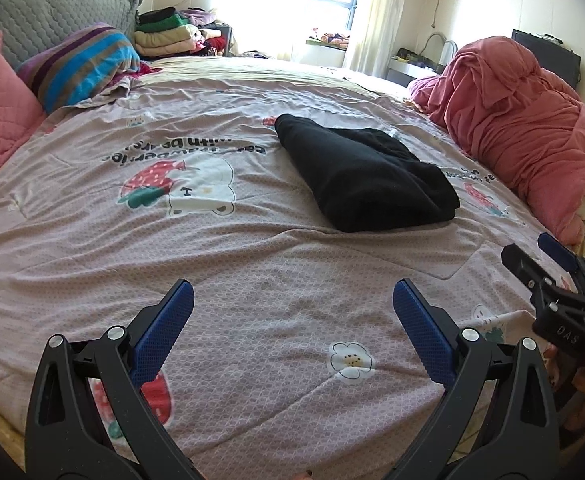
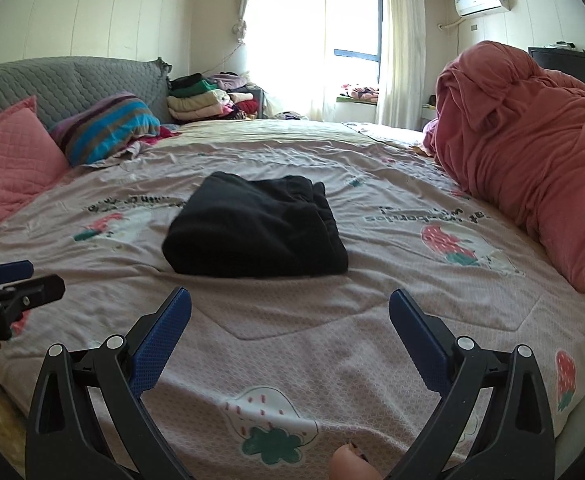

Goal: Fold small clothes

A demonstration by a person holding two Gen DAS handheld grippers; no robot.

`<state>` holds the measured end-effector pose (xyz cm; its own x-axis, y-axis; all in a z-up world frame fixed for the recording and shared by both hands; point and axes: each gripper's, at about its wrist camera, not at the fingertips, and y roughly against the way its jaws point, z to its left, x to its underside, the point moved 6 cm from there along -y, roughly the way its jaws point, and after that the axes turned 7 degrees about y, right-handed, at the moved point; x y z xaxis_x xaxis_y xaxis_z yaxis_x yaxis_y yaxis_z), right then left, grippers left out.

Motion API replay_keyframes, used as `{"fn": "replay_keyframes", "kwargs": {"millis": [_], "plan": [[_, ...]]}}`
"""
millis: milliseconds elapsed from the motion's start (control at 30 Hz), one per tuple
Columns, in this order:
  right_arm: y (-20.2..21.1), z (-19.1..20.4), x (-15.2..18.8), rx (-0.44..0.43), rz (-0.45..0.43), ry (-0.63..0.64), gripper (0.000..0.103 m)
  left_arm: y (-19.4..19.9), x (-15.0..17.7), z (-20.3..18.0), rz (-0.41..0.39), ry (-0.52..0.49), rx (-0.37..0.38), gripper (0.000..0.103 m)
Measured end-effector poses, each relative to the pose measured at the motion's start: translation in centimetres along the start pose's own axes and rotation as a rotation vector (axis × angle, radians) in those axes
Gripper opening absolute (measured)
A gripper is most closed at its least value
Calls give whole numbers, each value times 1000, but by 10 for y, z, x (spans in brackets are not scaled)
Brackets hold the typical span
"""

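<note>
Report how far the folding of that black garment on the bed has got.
Done, by the look of it: the black garment lies on the bedspread as a compact folded bundle, edges stacked. In hand: nothing; the left hand-held gripper and the right hand-held gripper both hang open, short of the garment. Left: no other loose small garment shows on the spread; the clothes pile by the headboard is too far to judge.

pink printed bed (image 2: 292, 340), folded black garment (image 2: 256, 228), red duvet heap (image 2: 532, 168), pillows (image 2: 104, 128)
</note>
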<state>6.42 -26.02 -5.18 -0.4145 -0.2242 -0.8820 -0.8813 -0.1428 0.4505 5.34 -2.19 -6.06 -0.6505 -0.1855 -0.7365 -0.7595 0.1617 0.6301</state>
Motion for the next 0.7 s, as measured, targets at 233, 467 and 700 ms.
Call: {"fn": "replay_keyframes", "kwargs": {"millis": [233, 467, 700], "plan": [[-21, 0, 19, -8, 68, -28, 99, -14, 7, 1, 25, 3, 0, 94], [-25, 4, 21, -26, 81, -31, 99, -18, 9, 4, 39, 10, -16, 94], [-24, 6, 21, -35, 84, -30, 99, -19, 9, 6, 50, 19, -34, 94]]}}
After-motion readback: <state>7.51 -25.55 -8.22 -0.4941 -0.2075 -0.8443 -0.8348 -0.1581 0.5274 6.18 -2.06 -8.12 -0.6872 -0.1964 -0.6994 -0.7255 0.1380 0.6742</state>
